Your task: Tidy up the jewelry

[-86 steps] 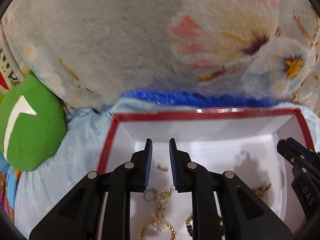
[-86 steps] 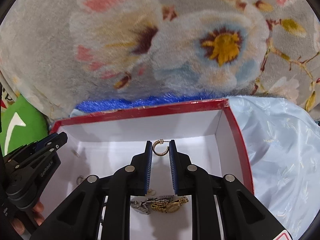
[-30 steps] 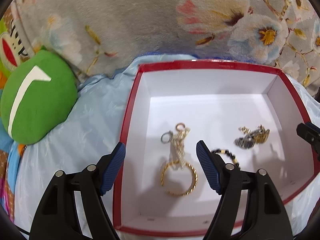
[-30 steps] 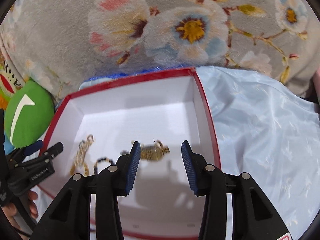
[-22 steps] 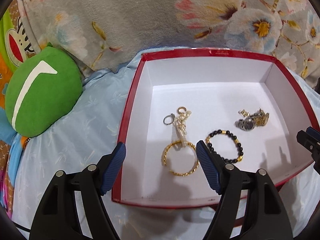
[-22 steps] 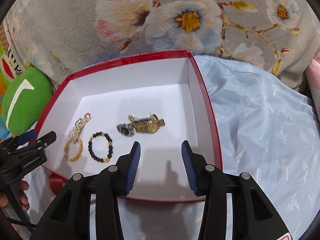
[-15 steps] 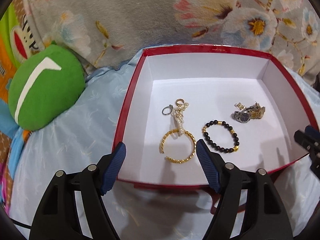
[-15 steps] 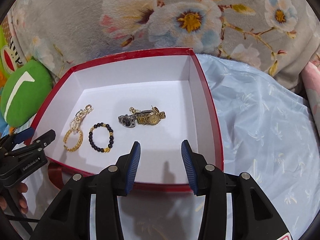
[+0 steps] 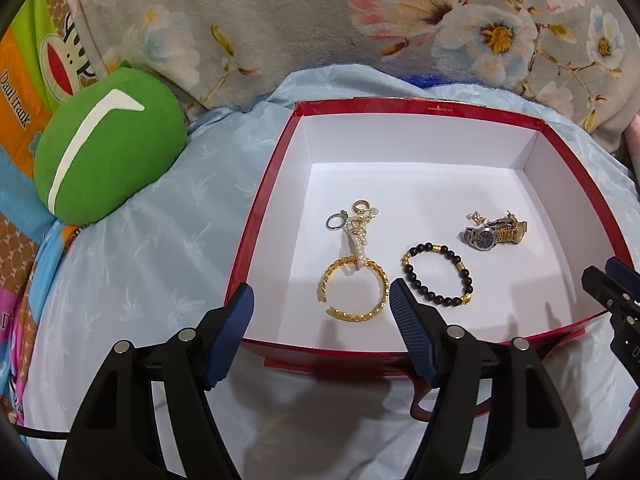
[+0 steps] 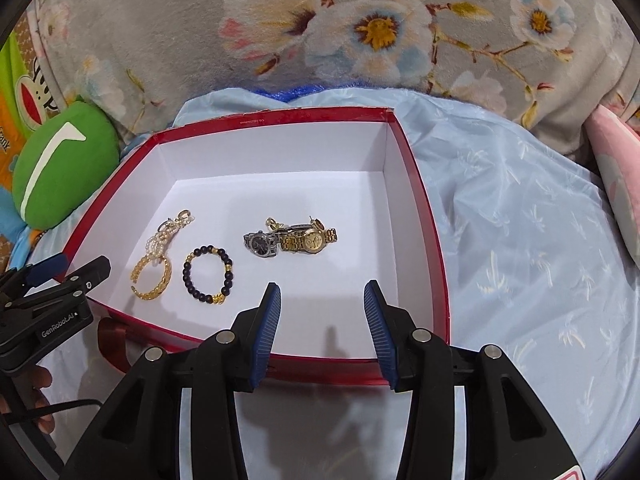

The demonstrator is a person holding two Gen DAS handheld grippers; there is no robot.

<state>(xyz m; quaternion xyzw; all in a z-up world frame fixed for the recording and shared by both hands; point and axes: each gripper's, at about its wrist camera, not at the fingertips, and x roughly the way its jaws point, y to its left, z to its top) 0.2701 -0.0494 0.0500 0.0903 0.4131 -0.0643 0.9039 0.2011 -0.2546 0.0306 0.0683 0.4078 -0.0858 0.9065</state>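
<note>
A red box (image 9: 256, 216) (image 10: 430, 240) with a white inside lies on a light blue cloth. In it lie a gold bangle (image 9: 354, 290) (image 10: 152, 276), a pearl and ring chain (image 9: 360, 224) (image 10: 168, 232), a black bead bracelet (image 9: 438, 280) (image 10: 208, 276), and a silver watch (image 9: 482, 236) (image 10: 260, 244) beside a gold watch (image 10: 308, 240) with small earrings. My left gripper (image 9: 322, 306) is open and empty over the box's near rim. My right gripper (image 10: 322, 300) is open and empty above the box's near right part.
A green cushion (image 9: 108, 148) (image 10: 60, 168) lies left of the box. A grey floral blanket (image 9: 280, 16) (image 10: 360, 20) rises behind. Light blue cloth (image 10: 520, 240) spreads right of the box. A pink cushion (image 10: 616, 184) shows at the far right edge.
Both grippers have opened and pulled back and up from inside the box. The gold hoop earring the right gripper held now lies by the watches.
</note>
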